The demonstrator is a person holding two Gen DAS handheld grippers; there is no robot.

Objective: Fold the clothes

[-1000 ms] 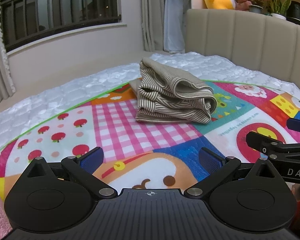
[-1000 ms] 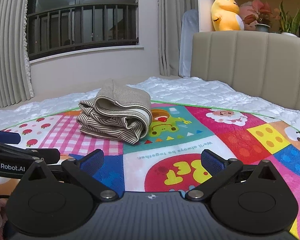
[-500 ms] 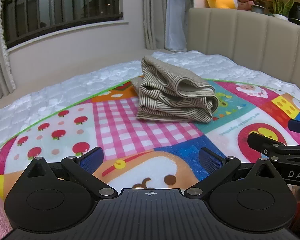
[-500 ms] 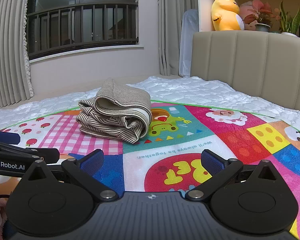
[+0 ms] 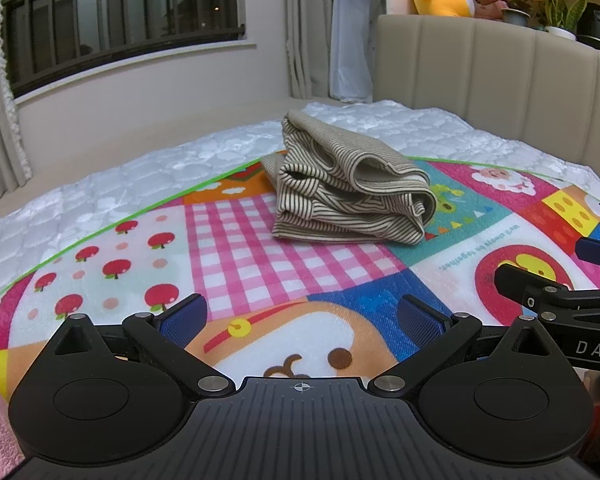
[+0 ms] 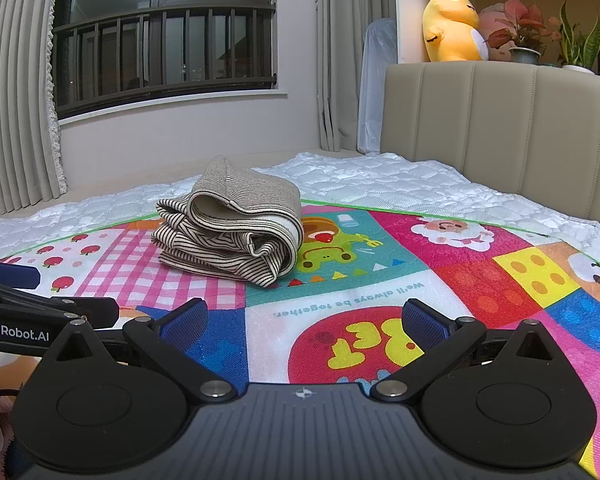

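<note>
Two grippers, left (image 5: pixel 300 314) and right (image 6: pixel 304 316), fingers spread and empty; soft, light striped garment (image 5: pixel 350 196), best pinched at near layered edge.

Folded striped garment (image 5: pixel 350 196), beige and cream with thin dark stripes, finer on the outer layer and bolder on the layers beneath. Stacked in several loose layers, topmost layer curling over into a rounded roll at one end (inner plain lining showing in the curl). Lying flat on the colourful play mat (image 5: pixel 240 248) spread over the bed, close to the mat's green-trimmed far edge, straddling the pink checked panel and the teal panel. Same bundle (image 6: pixel 230 220) from the right wrist view, open layered ends facing forward.
</note>
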